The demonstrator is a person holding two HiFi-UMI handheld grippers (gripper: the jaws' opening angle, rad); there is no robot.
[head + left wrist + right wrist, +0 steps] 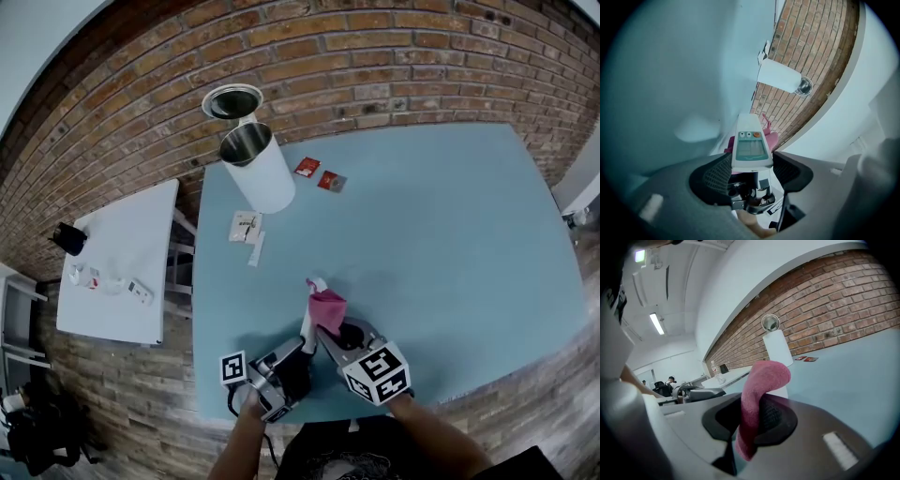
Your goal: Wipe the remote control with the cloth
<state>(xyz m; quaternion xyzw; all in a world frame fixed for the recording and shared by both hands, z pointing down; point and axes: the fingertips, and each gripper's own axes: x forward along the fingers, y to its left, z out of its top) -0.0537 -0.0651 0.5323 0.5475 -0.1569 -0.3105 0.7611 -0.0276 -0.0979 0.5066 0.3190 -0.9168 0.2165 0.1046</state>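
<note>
My left gripper (pixel 298 352) is shut on the lower end of a white remote control (pixel 750 147), held above the blue table (pixel 441 244). Its display and orange button face the left gripper view. In the head view the remote (pixel 308 317) stands as a thin white strip pointing away from me. My right gripper (pixel 334 339) is shut on a pink cloth (pixel 327 307), which lies against the remote's upper part. In the right gripper view the cloth (pixel 758 394) curls up and over between the jaws. Pink cloth (pixel 772 138) shows behind the remote in the left gripper view.
A white cylindrical bin (pixel 259 171) stands at the table's far left, its round lid (pixel 232 101) near the brick wall. Two red packets (pixel 319 175) and paper cards (pixel 246 228) lie close to it. A white side table (pixel 117 267) with small items stands left.
</note>
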